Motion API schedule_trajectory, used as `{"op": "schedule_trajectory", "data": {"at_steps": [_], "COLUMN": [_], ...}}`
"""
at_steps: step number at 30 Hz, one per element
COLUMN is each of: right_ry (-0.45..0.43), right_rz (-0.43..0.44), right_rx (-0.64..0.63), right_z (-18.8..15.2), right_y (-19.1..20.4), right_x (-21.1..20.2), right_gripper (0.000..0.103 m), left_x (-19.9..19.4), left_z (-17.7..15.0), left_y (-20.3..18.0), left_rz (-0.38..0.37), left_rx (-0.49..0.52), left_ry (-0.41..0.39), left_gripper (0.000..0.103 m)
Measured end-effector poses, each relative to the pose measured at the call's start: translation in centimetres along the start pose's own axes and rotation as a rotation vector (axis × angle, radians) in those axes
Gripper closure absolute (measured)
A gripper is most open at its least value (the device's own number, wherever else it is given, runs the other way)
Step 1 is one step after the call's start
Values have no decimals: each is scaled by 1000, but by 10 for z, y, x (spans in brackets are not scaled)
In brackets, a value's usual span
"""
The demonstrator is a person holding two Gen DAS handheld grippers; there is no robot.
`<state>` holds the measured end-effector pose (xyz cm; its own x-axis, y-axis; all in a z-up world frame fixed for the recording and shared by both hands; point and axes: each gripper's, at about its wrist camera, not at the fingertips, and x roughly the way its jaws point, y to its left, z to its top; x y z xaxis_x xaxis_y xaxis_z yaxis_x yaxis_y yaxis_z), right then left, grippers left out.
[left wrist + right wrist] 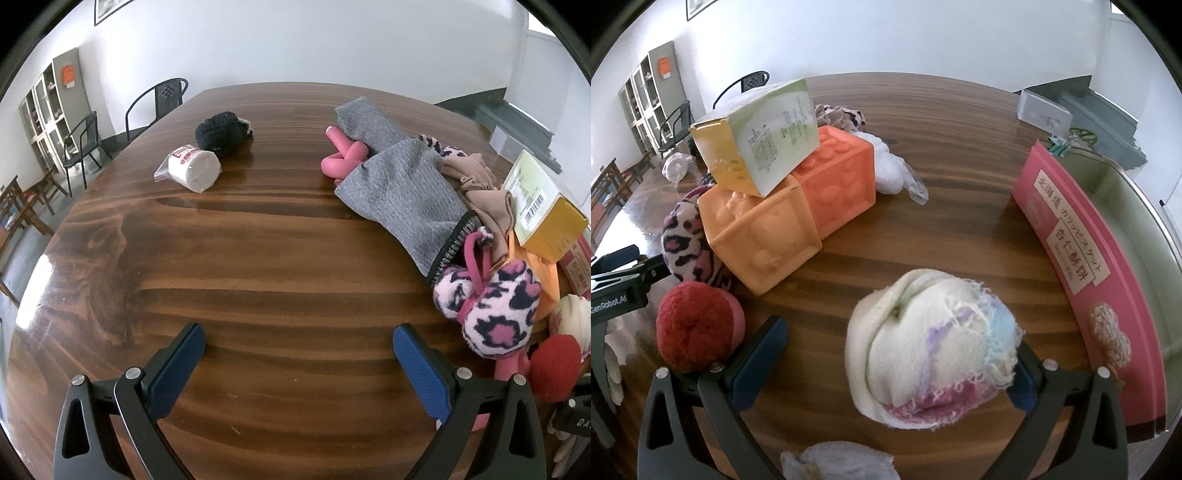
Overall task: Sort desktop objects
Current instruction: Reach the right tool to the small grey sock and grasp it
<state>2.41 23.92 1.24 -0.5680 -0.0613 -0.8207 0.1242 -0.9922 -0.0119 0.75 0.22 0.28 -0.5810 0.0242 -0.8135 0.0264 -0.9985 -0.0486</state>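
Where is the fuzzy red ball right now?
In the right wrist view, the fuzzy red ball sits low on the left, beside the right tongs and just below the leopard-print plush and light orange block.

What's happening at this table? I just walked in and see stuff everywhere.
A person with a gripper in each hand is sorting clutter on a wooden table. The right gripper is open around a rolled cream sock, not yet squeezing it. The left gripper hovers open and empty over bare wood. Grey socks, orange blocks and a pink box lie unsorted.
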Motion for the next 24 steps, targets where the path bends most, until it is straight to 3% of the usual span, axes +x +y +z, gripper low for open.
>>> {"op": "schedule_trajectory", "data": {"at_steps": [16,21,24], "right_ry": [-10,-52,-89], "right_rz": [23,69,99], "right_rx": [-7,51,106], "right_z": [-7,-27,-29], "right_y": [-15,-11,-31], "right_x": [-8,-26,-38], "right_gripper": [0,0,0], "left_x": [2,1,-2], "left_z": [2,2,2], "left_y": [-1,2,8], "left_rz": [-2,-26,-56], "left_rx": [3,17,-11], "left_ry": [0,-3,-16], "left_gripper": [0,0,0]}}
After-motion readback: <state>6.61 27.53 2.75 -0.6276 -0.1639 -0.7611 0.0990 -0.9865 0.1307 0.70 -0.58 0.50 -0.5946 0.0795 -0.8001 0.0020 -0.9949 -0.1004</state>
